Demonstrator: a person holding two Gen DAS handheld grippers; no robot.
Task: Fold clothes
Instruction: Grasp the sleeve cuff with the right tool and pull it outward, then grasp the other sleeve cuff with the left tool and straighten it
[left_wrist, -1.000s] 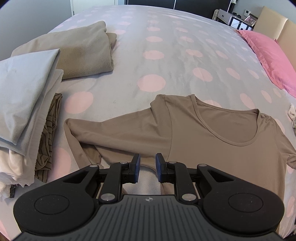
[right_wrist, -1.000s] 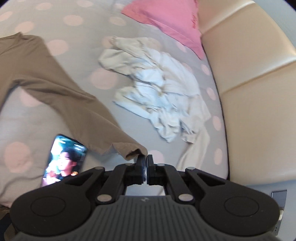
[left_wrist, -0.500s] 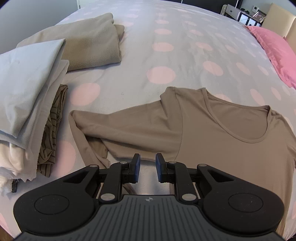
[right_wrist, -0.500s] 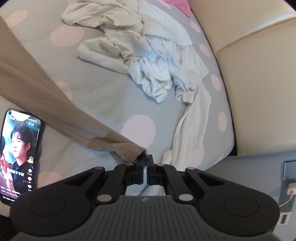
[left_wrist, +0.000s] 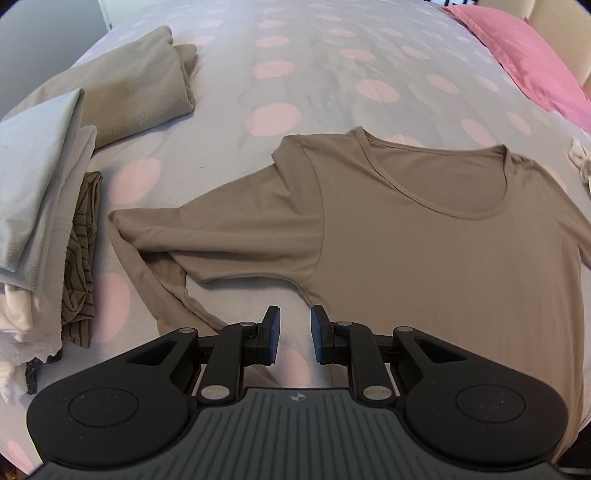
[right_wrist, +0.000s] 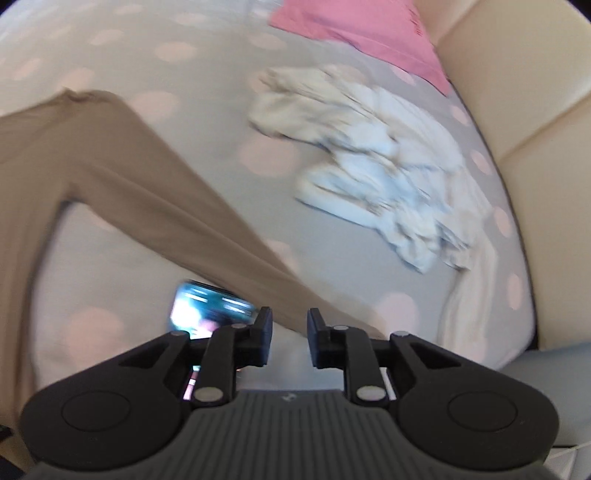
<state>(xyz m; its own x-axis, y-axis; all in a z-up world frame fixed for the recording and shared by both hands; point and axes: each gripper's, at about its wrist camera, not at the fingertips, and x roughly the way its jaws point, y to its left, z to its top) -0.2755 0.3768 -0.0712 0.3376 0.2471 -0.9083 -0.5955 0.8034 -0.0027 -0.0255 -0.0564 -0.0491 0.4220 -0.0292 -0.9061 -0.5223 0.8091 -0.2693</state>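
The brown long-sleeved top (left_wrist: 424, 236) lies flat on the bed (left_wrist: 325, 85), neckline away from us, spread across the grey cover with its pink dots. Its left sleeve (left_wrist: 221, 236) runs out sideways and doubles back on itself, the cuff end trailing toward the left claw (left_wrist: 294, 332). That claw hovers just above the cover at the top's lower edge, its two fingers spread with a clear gap, gripping nothing.

Over on the other side, the right claw (right_wrist: 290, 338) is spread as well, empty between the fingers. The picture here is smeared with motion. The top's right sleeve (right_wrist: 155, 206) stretches diagonally across the cover and passes just under that claw's fingers; whether it touches them, I cannot tell. A phone (right_wrist: 207, 306) with its screen lit lies on the bed beside the sleeve, partly hidden behind the claw's left finger.

Off to the left there is a stack of folded laundry (left_wrist: 40, 206): a pale blue piece on top, white below, a striped olive piece poking out beside it. A folded beige garment (left_wrist: 136, 88) sits further back. A crumpled heap of white clothes (right_wrist: 376, 162) lies well apart on the right, near the cream headboard (right_wrist: 535, 129), with a pink pillow (right_wrist: 362, 33) beyond it.
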